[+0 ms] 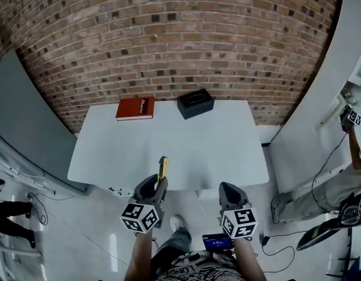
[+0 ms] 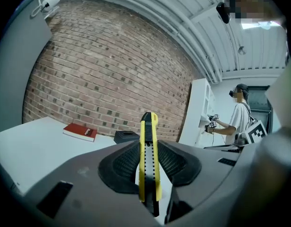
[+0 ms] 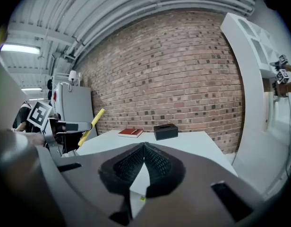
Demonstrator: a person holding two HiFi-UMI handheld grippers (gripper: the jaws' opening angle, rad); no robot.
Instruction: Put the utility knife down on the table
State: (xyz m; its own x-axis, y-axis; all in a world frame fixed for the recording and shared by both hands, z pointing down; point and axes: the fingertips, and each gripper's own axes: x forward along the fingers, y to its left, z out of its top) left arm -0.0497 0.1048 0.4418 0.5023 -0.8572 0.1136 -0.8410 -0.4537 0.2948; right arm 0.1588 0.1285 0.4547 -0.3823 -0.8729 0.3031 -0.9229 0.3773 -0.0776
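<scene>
A yellow and black utility knife [image 1: 162,170] sticks out forward from my left gripper [image 1: 159,183], which is shut on it above the near edge of the white table [image 1: 210,151]. In the left gripper view the knife [image 2: 149,155] stands upright between the two black pads, its tip pointing at the brick wall. From the right gripper view the knife [image 3: 91,126] shows at the left, tilted. My right gripper [image 1: 229,193] hangs just in front of the table's near edge; its jaws are shut with nothing between them [image 3: 143,150].
A red book [image 1: 135,108] and a black box [image 1: 195,103] lie at the table's far edge by the brick wall. A person [image 1: 350,183] stands at the right beside white shelving. Cables trail on the floor at both sides.
</scene>
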